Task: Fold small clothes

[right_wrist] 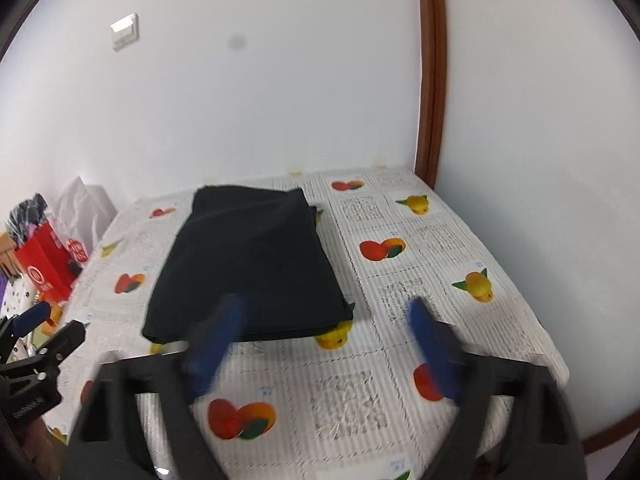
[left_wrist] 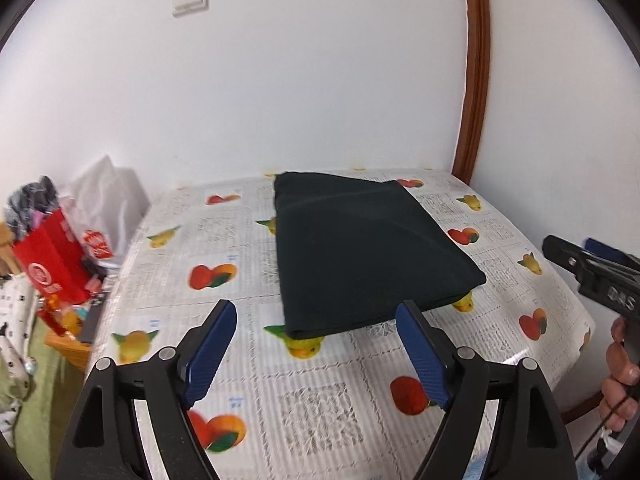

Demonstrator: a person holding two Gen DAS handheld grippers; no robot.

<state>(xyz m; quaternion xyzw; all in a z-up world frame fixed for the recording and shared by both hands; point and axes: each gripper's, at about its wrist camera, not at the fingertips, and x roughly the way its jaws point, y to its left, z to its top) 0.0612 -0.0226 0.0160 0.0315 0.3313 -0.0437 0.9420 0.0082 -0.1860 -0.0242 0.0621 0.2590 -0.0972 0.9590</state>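
- Right now your left gripper point(left_wrist: 316, 314) hangs above the near part of the tabletop point(left_wrist: 328, 400), its blue fingers point(left_wrist: 210, 350) spread wide with nothing between them; the fingertips sit just short of the near edge of the dark garment point(left_wrist: 360, 256).
- Your right gripper point(right_wrist: 326, 312) is also spread wide and holding nothing; it is blurred in its own view, its left finger overlapping the garment's near edge point(right_wrist: 248, 264) in the picture, though you cannot tell whether it touches the cloth; from the left wrist view it shows at the right border point(left_wrist: 576, 252), off the tabletop's right side.
- That dark garment lies folded into a flat, roughly rectangular stack on the far middle of the tabletop, its far edge close to the white wall point(left_wrist: 300, 80); it rests on a fruit-print tablecloth point(right_wrist: 420, 248).
- Off the left edge of the tabletop you have a red paper bag point(left_wrist: 50, 264) and a white plastic bag point(left_wrist: 106, 200), well apart from the garment; a brown wooden door frame point(right_wrist: 430, 72) rises behind the right far corner.
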